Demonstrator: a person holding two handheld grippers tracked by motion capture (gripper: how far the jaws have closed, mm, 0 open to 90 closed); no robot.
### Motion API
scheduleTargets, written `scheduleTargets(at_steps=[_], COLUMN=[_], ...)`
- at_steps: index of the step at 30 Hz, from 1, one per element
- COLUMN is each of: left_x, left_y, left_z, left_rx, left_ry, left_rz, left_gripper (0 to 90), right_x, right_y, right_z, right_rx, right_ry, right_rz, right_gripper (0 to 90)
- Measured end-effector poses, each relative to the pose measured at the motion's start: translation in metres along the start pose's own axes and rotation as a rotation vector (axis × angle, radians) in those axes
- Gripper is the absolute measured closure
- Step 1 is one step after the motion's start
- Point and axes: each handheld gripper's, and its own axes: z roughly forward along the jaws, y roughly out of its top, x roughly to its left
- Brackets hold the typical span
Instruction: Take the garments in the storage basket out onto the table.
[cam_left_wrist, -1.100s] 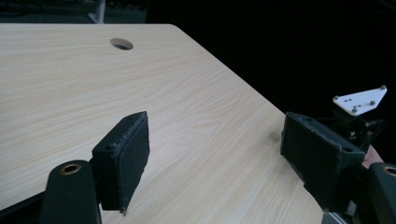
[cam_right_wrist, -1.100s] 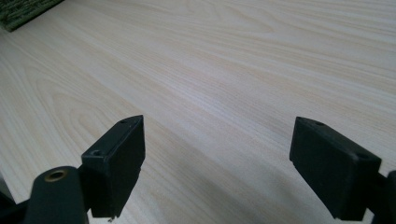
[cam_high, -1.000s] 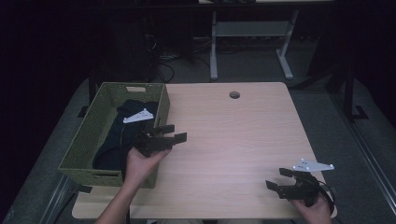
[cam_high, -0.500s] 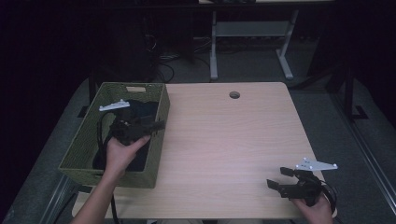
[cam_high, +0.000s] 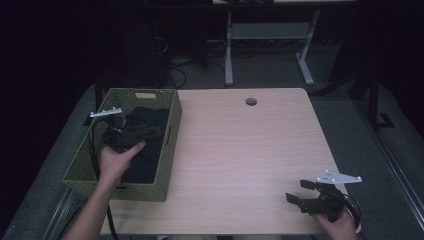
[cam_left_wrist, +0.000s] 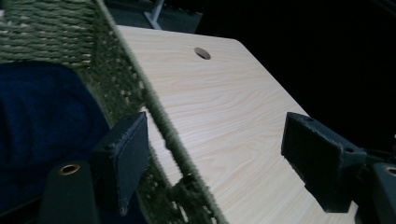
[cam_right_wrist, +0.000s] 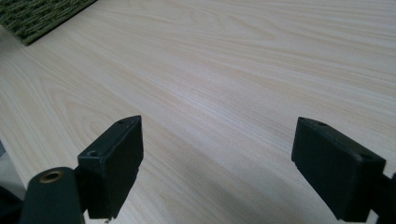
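A green woven basket (cam_high: 172, 131) stands on the left part of the wooden table (cam_high: 250, 150), with dark blue cloth (cam_high: 147, 120) lying in it. My left gripper (cam_high: 149, 132) hovers over the basket's inside, held open and empty. In the left gripper view its jaws straddle the basket's wall (cam_left_wrist: 154, 109): one jaw is over the cloth (cam_left_wrist: 42, 112), the other over the table (cam_left_wrist: 233, 107). My right gripper (cam_high: 298, 191) rests low at the table's near right corner, open and empty. In the right gripper view the gripper (cam_right_wrist: 219, 158) has bare wood (cam_right_wrist: 224, 70) between its jaws.
A round cable hole (cam_high: 251, 101) sits near the table's far edge, also seen as the hole (cam_left_wrist: 202, 53) in the left gripper view. A corner of the basket (cam_right_wrist: 42, 14) shows at the top left of the right gripper view. Table legs and cables (cam_high: 230, 55) lie beyond the far edge.
My left gripper has moved left from the basket's right wall to over the basket's inside. The right gripper has stayed nearly still.
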Motion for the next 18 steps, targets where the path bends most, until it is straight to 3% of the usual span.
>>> scheduleTargets(at_steps=[7,10,18], left_x=[0.017,0.025,0.04], left_y=[0.0,-0.001,-0.004], left_z=[0.0,-0.001,0.0], left_rx=[0.015,0.003,0.033], left_ry=[0.01,0.0,0.052], left_rz=[-0.041,-0.085,-0.106], left_gripper=[23.5,23.6,23.7], right_x=[0.0,0.001,0.002], right_y=[-0.001,-0.001,-0.002], right_z=[-0.001,-0.002,-0.003], right_rx=[-0.002,-0.004,-0.006], right_ry=[0.001,0.001,0.001], right_rz=[0.002,-0.01,-0.014], right_gripper=[16.3,16.3,16.4])
